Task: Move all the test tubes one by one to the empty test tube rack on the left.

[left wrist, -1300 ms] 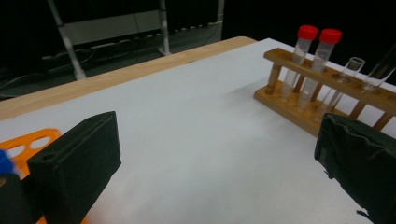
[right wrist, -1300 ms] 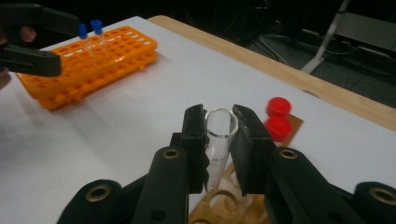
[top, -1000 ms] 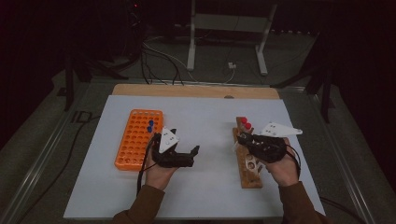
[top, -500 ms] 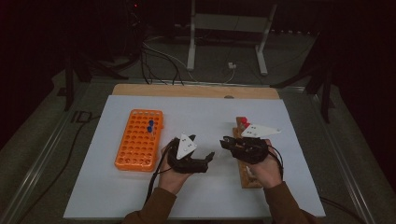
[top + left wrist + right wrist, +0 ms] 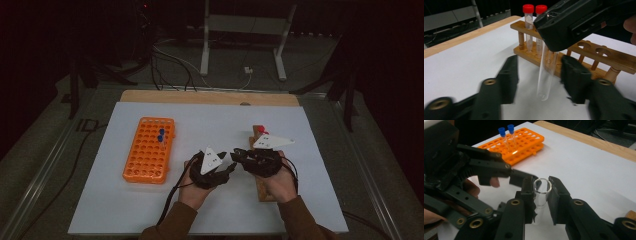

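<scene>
Glass tube between newly closing left claw

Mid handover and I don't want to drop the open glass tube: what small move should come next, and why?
Probably finish closing the left hand-held gripper on the glass tube. Its jaws have just been closing and flank the tube's lower half without touching it, while the right hand-held gripper clamps it near the open rim. The right one should release only afterwards.
</scene>
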{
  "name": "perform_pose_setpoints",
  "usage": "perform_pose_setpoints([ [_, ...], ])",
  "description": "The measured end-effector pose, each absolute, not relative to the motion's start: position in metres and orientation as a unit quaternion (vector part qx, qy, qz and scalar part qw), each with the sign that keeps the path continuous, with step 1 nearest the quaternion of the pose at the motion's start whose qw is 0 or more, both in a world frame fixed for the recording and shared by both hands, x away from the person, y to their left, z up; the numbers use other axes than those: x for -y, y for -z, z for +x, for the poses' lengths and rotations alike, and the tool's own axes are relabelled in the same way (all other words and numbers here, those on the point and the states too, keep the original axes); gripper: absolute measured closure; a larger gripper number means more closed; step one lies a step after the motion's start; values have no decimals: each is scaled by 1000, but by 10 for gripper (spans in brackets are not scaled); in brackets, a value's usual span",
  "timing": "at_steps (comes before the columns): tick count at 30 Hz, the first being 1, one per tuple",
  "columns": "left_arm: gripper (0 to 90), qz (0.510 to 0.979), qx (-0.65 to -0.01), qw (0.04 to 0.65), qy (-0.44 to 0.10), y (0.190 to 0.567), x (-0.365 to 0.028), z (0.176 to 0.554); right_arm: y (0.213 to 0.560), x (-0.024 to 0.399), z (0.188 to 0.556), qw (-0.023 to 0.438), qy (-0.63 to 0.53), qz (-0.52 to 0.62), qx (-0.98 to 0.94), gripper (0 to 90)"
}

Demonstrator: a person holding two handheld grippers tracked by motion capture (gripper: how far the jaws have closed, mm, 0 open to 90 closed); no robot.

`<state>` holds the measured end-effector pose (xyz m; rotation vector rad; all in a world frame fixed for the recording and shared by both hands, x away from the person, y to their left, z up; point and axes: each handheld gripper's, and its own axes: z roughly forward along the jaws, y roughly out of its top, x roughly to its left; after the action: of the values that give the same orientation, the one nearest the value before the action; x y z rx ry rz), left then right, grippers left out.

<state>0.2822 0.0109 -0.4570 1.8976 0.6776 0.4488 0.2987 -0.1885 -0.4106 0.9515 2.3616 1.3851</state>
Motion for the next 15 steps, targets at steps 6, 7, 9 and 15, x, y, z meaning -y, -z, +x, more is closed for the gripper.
perform_pose_setpoints([
  [6, 635, 787, -277, 522, -176, 457, -10, 282, 412, 187, 298, 118, -474, 325, -810, 762],
  [7, 645, 787, -276, 523, -175, 457, -10, 282, 412, 187, 298, 118, -474, 324, -810, 762],
  [9, 675, 787, -274, 526, -171, 457, -10, 282, 412, 186, 298, 117, -475, 324, -810, 762],
  [15, 750, 788, -269, 529, -166, 458, -9, 282, 413, 187, 298, 115, -475, 324, -810, 762],
])
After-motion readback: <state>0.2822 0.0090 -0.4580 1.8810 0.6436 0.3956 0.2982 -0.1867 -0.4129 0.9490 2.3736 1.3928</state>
